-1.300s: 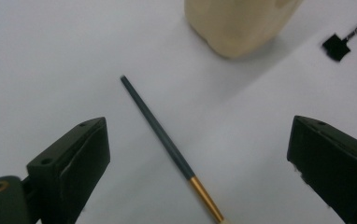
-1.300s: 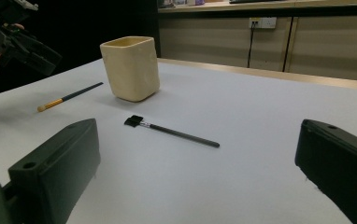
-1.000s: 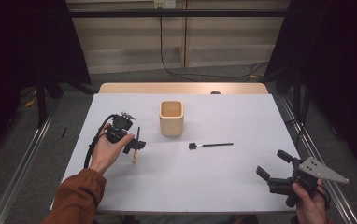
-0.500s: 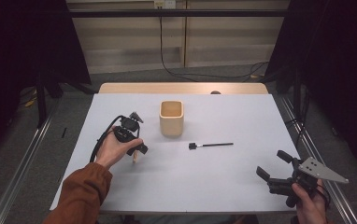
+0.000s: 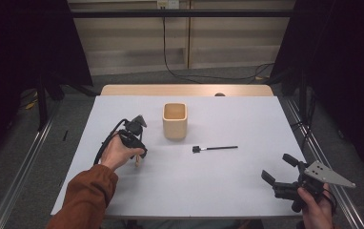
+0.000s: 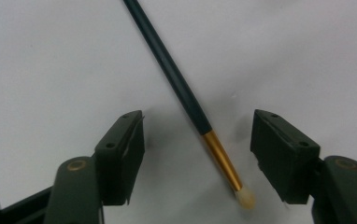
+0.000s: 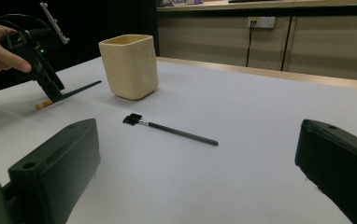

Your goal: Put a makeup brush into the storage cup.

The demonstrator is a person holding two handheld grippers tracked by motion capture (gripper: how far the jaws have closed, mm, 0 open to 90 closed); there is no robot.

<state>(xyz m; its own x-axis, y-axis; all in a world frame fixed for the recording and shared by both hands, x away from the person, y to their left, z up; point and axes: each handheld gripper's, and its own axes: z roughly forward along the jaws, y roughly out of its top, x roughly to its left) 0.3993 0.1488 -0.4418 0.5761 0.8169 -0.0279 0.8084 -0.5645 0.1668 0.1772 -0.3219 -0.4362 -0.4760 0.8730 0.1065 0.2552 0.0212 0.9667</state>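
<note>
A thin brush [image 6: 191, 106] with a dark handle, gold ferrule and pale tip lies flat on the white table [image 5: 227, 191]. My left gripper [image 6: 197, 125] hangs open right over it, one jaw on each side of the ferrule, neither touching. From above, that gripper [image 5: 136, 147] points down at the table's left, just left of a beige square cup [image 5: 175, 120]. A second brush [image 5: 216, 148], black with a flat head, lies right of the cup. My right gripper [image 5: 278, 168] is held open and empty near the front right corner.
The right gripper view shows the cup [image 7: 130, 65] upright, the black brush [image 7: 169, 129] in front of it, and the left gripper [image 7: 48, 86] tilted over the pale-tipped brush [image 7: 69, 95]. A wooden strip [image 5: 185, 89] borders the table's far edge. Metal rails flank both sides.
The left hand has carried its gripper right and toward the near edge, lowering it over the pale-tipped brush. The right gripper has stayed put.
</note>
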